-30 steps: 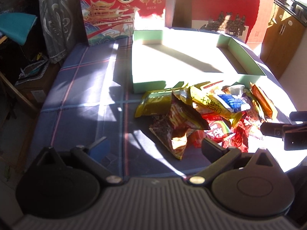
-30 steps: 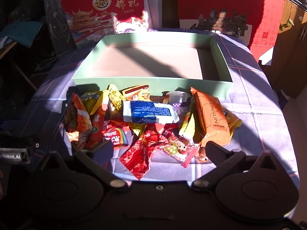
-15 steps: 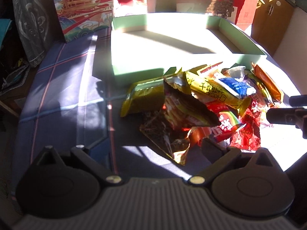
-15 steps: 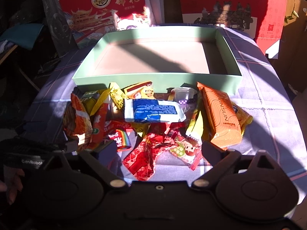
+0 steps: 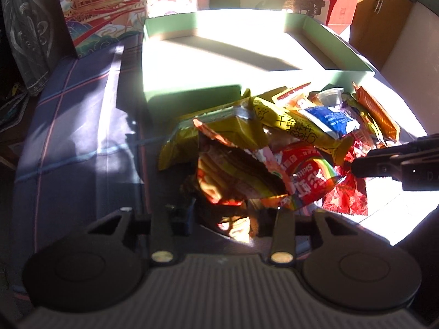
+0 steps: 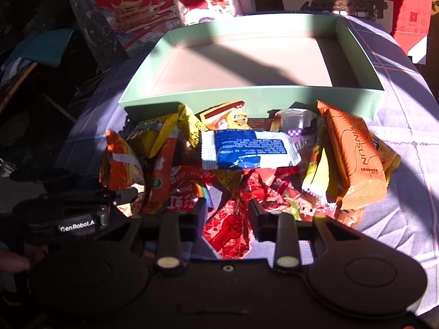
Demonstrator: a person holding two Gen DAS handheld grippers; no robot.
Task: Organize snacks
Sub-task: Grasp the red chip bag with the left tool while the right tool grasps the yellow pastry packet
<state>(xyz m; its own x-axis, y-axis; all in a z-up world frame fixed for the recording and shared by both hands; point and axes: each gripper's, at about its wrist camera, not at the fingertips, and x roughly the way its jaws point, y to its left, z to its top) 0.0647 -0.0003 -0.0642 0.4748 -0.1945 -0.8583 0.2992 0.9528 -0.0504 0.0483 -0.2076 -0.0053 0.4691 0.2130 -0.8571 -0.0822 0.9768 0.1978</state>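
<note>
A heap of snack packets lies on the blue checked tablecloth in front of a shallow green box (image 6: 247,93) whose floor is bare. My left gripper (image 5: 223,219) has its fingers closed in around a dark orange-and-brown snack bag (image 5: 233,183) at the heap's left end. My right gripper (image 6: 227,213) has its fingers closed in around a red patterned wrapper (image 6: 229,227) at the heap's front. A blue-and-white packet (image 6: 247,148), an orange packet (image 6: 354,159) and a rainbow Skittles pack (image 5: 310,181) lie in the heap.
Red gift boxes (image 6: 164,2) stand behind the green box (image 5: 192,27). A wooden cabinet (image 5: 384,22) is at the far right. The right gripper's body (image 5: 397,161) reaches in from the right in the left wrist view; the left gripper's body (image 6: 76,213) shows at left in the right wrist view.
Both grippers have moved down into the heap and their fingers have closed in, the left on the dark snack bag, the right on the red wrapper.
</note>
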